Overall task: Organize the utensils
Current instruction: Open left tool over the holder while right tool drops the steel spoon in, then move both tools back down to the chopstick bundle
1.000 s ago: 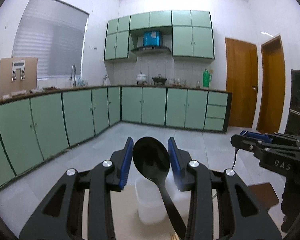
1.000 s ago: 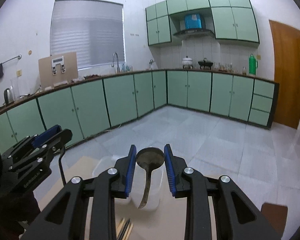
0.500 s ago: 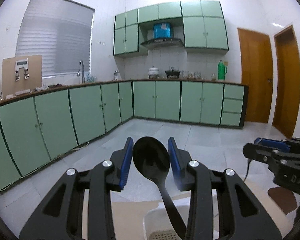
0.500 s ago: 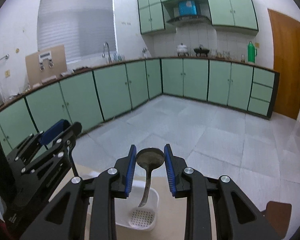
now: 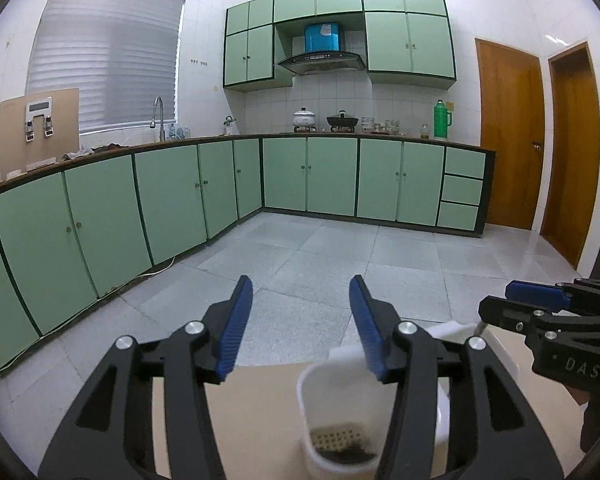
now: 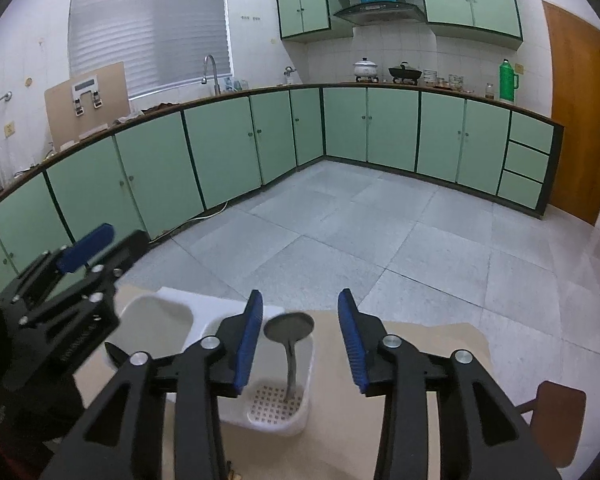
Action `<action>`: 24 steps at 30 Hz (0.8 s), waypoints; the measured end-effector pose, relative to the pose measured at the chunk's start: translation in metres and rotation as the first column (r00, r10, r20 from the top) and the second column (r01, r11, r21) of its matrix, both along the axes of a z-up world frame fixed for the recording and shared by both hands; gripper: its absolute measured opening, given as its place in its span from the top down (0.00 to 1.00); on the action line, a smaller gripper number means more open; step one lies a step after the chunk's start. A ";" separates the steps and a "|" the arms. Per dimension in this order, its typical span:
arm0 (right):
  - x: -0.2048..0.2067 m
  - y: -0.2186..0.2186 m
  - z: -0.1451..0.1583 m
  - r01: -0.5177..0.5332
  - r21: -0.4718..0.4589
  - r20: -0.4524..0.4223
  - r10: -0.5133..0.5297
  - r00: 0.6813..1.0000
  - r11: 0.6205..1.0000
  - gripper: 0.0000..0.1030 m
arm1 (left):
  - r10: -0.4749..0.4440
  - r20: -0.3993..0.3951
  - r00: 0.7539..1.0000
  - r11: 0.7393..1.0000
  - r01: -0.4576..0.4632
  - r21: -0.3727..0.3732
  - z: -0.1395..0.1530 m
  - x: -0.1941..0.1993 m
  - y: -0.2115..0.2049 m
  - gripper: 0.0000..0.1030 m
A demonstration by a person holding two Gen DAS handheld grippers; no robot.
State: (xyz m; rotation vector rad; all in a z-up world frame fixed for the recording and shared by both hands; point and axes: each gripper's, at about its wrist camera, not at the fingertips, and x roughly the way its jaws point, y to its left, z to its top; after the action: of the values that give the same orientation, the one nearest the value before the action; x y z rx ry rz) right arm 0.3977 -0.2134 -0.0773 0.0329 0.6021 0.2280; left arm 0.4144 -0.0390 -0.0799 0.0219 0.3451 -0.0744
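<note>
A dull metal spoon point(image 6: 289, 334) is standing handle-down, bowl up, in the white perforated plastic caddy point(image 6: 304, 408); left tongs point(image 5: 300, 320) and right tongs point(image 6: 300, 334) are both gaping, released.

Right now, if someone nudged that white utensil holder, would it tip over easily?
Probably. The white utensil holder looks like thin plastic, likely light. The metal spoon stands bowl-up, leaning above the rim, so it seems top-heavy. On the smooth tabletop it may slide first.

home kitchen: green cabinets point(image 5: 332, 178) below range hood point(image 5: 322, 62); pots point(image 5: 342, 121) beneath it, sink tap point(image 5: 159, 118) to its left.
</note>
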 end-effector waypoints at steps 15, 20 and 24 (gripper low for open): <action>-0.159 -0.014 -0.050 0.006 0.007 -0.142 -0.005 0.990 1.000 0.19 | -0.049 -0.246 0.968 0.999 0.052 0.004 -0.041 -0.146 0.024 0.22; -0.212 -0.008 -0.080 -0.006 -0.010 -0.231 0.003 0.973 1.000 0.19 | -0.044 -0.389 0.920 0.997 0.063 0.036 -0.084 -0.201 0.031 0.22; -0.246 0.000 -0.097 -0.022 -0.019 -0.277 0.016 0.961 1.000 0.27 | -0.037 -0.452 0.891 0.996 0.067 0.051 -0.104 -0.233 0.038 0.21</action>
State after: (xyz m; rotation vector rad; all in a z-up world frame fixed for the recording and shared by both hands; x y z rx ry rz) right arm 0.1514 -0.2135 -0.1748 0.0378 0.8844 0.2372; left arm 0.1811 -0.0010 -0.1839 0.0794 0.8143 -0.1221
